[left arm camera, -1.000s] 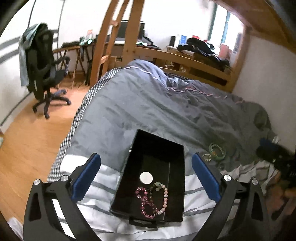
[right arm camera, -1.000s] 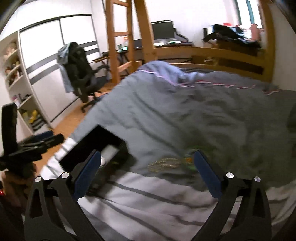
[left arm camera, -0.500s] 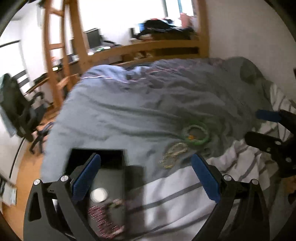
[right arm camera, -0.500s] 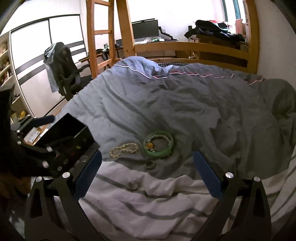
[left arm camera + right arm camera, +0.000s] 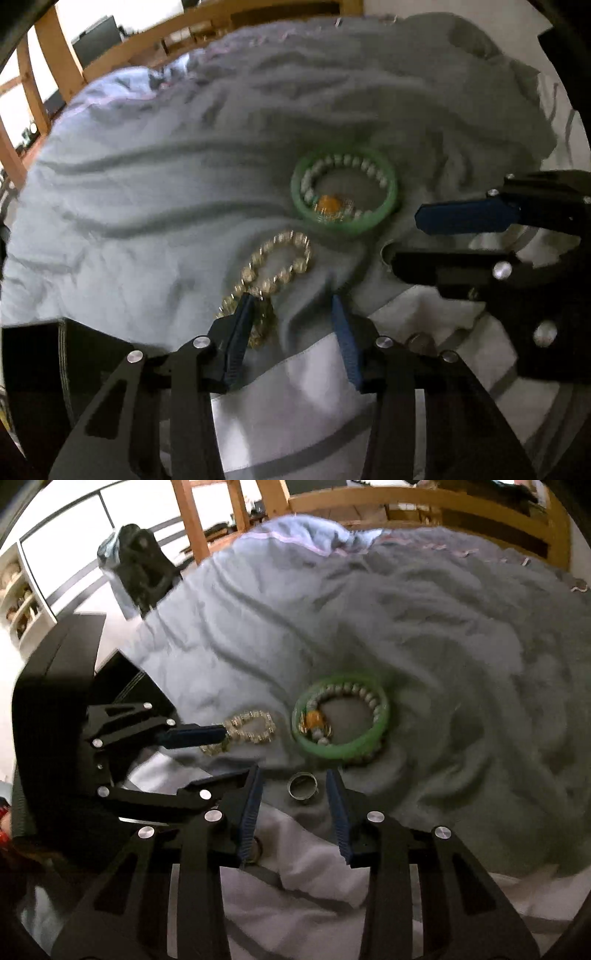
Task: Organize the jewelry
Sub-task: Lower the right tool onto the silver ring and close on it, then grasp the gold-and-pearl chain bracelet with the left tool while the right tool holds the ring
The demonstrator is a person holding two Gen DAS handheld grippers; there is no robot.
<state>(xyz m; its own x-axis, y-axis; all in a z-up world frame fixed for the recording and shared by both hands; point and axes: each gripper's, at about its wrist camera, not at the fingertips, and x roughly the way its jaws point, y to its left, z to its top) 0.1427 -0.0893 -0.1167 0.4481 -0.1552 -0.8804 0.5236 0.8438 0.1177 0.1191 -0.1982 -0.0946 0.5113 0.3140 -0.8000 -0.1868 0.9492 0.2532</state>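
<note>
A: A bed under a rumpled grey duvet (image 5: pixel 424 635), wooden bed frame (image 5: pixel 406 502) behind, and the jewelry scattered near the duvet's lower edge where the striped white sheet (image 5: pixel 306 853) begins.

B: The left gripper (image 5: pixel 291 306) is down over the gold bead bracelet (image 5: pixel 277 258). Its jaws have just been closing and stand narrowed; the left blue pad sits on the bracelet's near end, with part of the chain and a fold of duvet between the pads. No firm squeeze visible yet.

A: And the right gripper (image 5: pixel 293 788)?

B: Also just been closing, jaws narrow, straddling the silver ring (image 5: pixel 303 785). The ring lies between the pads, gaps visible on both sides.

A: Just beyond it, the green bangle (image 5: pixel 343 744) lies flat with a pale bead bracelet (image 5: pixel 354 696) and an amber bead inside its loop.

B: And the black box (image 5: pixel 40 354) shows at the left edge of the left wrist view, beside the duvet.
</note>
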